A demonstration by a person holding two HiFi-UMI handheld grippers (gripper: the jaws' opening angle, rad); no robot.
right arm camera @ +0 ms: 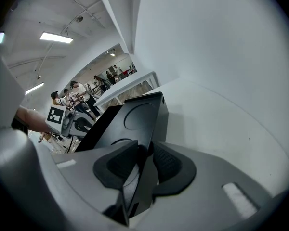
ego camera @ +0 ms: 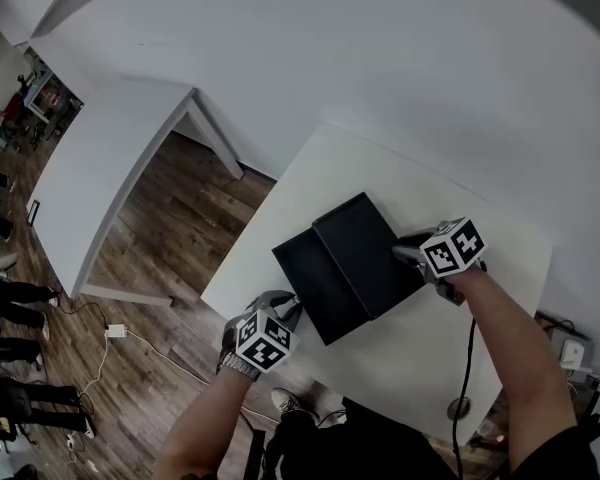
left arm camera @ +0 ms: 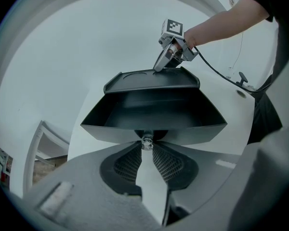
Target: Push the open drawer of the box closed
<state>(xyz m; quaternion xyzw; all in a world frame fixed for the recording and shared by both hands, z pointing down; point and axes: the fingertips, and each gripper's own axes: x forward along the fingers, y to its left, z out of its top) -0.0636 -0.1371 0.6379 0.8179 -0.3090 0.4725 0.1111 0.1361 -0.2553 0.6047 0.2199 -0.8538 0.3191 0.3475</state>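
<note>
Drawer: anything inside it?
Left gripper view shows the drawer floor bare, nothing lying on it. Its rear runs under the box top and is covered, so contents there can't be ruled out. The left gripper is shut on its front knob.

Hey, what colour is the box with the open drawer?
The box is plain black, clearest in the head view.

Matt black plastic box [ego camera: 360, 253], shiny knob [left arm camera: 146, 142], smooth white table [ego camera: 435, 353].

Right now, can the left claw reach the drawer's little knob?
Probably yes: the knob sits right in the left claw's grip at the front of the drawer, with nothing in the way.
</note>
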